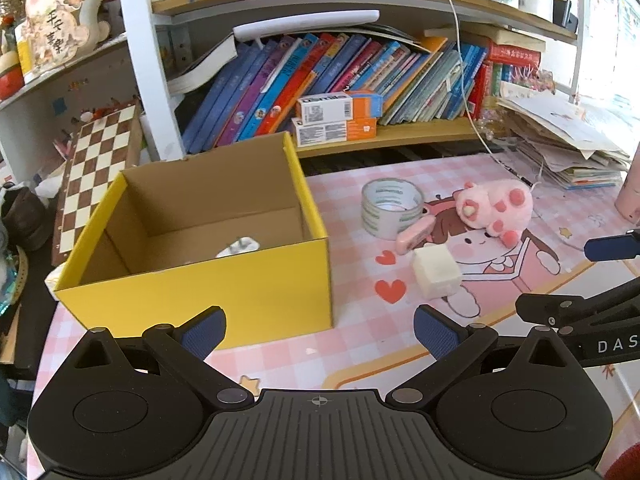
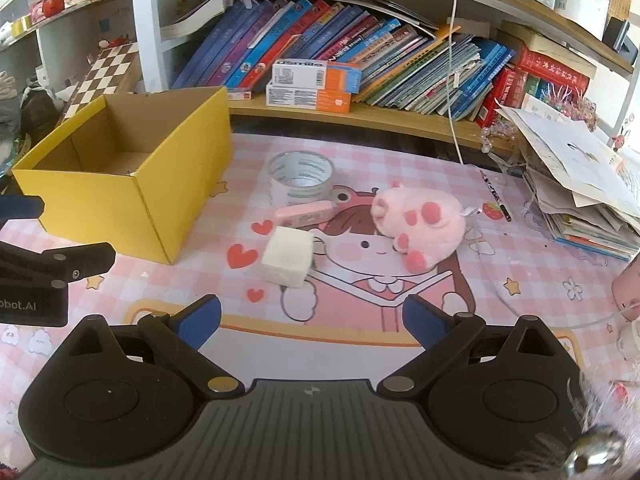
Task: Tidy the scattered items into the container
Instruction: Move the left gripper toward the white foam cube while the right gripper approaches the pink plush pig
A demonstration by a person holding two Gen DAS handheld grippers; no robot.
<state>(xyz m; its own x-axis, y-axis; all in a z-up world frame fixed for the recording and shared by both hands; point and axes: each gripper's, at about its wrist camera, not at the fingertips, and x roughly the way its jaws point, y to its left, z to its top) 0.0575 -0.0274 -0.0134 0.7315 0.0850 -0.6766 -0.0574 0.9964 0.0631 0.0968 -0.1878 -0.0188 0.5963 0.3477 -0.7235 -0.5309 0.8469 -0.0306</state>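
Note:
A yellow cardboard box (image 1: 224,292) (image 2: 120,200) stands open on the pink mat, with a white plug adapter (image 1: 240,247) lying inside. To its right lie a roll of clear tape (image 1: 391,206) (image 2: 300,178), a flat pink case (image 1: 414,234) (image 2: 306,213), a white cube (image 1: 436,274) (image 2: 287,257) and a pink plush toy (image 1: 496,206) (image 2: 420,226). My left gripper (image 1: 320,334) is open in front of the box's near right corner, holding nothing. My right gripper (image 2: 312,320) is open just short of the white cube, also with nothing in it.
A low wooden shelf (image 2: 400,114) of leaning books and two orange-white cartons (image 1: 338,118) runs behind the mat. A paper stack (image 2: 580,184) sits at the right, a pencil (image 2: 496,196) beside it. A white cable (image 2: 454,80) hangs down. A checkerboard (image 1: 92,168) leans at the left.

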